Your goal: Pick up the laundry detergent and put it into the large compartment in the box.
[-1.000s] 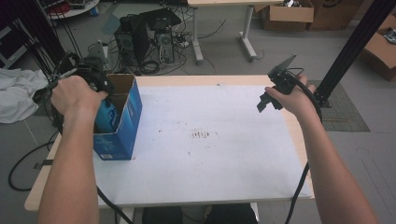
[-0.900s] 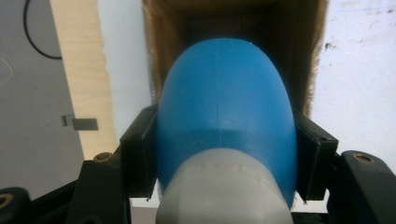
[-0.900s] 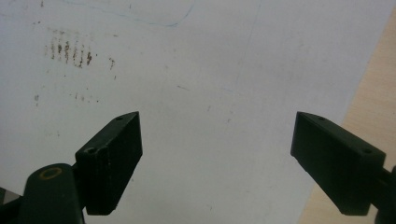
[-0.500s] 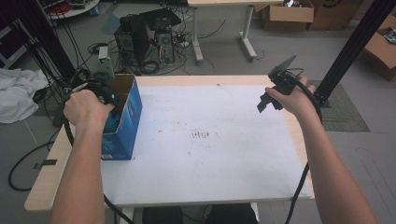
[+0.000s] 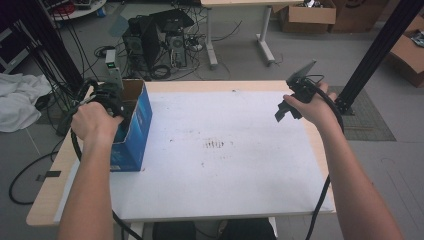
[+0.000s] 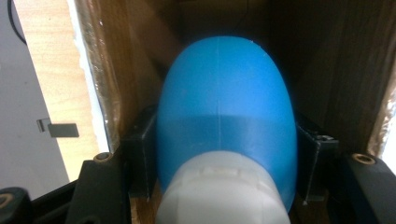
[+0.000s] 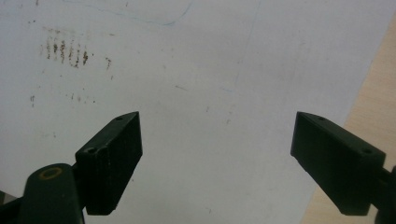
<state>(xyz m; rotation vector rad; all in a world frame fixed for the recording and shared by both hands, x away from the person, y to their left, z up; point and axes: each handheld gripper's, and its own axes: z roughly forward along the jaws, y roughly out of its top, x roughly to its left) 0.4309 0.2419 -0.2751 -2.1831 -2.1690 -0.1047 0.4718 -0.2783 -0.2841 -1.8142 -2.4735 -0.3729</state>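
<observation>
1 blue bottle [image 6: 225, 116] is pinched between the jaws of the left gripper [image 5: 111, 97], its long axis running toward 12 o'clock into the 1 blue cardboard box [image 5: 134, 125] (at 9 o'clock on the table [image 5: 240, 190]). The right gripper [image 7: 219, 158], at 3 o'clock, is held with jaws spread and empty, so the left hand is nearer.

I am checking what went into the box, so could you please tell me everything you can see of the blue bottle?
The blue bottle looks like smooth, matt plastic with a rounded, egg-like body, a faint mould seam down its middle and a ribbed white cap nearest the camera. It points into the open cardboard box, between its brown inner walls. The left gripper is shut on it, a black pad pressing each flank.
</observation>
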